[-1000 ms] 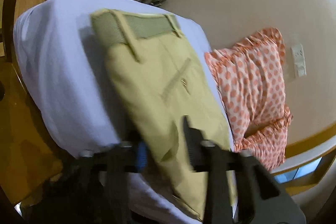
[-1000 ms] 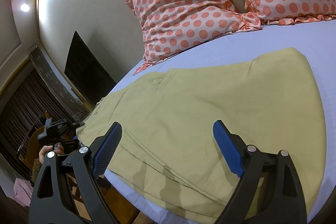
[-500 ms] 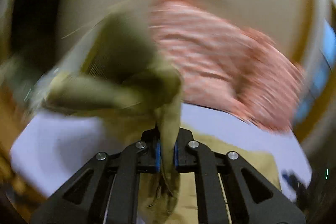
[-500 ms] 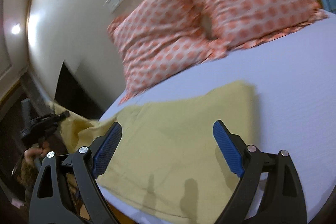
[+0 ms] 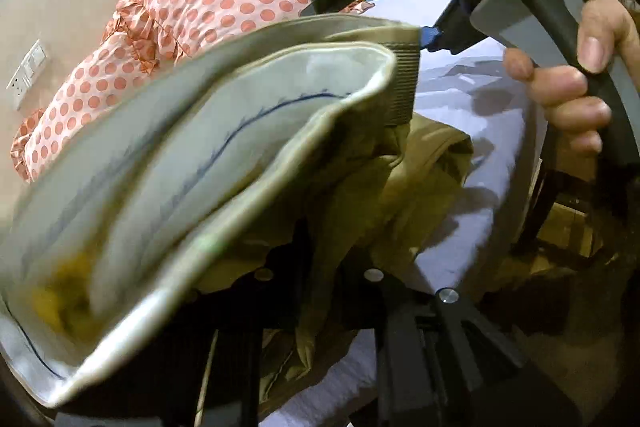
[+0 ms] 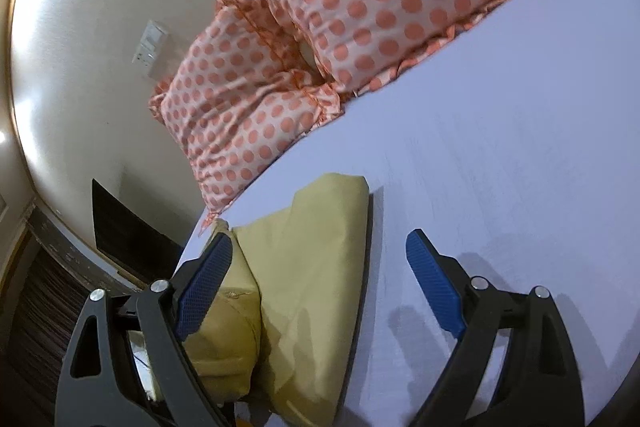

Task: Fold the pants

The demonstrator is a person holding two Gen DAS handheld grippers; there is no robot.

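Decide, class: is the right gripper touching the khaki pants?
Cannot tell. In the right wrist view the right gripper is open; its left pad overlaps the khaki pants on the bed sheet, but no contact or gap shows plainly.

Right gripper jaws wide apart at bottom of frame over folded khaki pants on lavender sheet, polka-dot pillows upper center.

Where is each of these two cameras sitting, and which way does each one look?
Left wrist: on the left gripper, its jaws hidden under the lifted khaki pants; faces the pillows and the right gripper in the person's hand.
Right wrist: on the right gripper, jaws apart over the bed, facing the headboard wall.
Shared: pants, pillows, bed.
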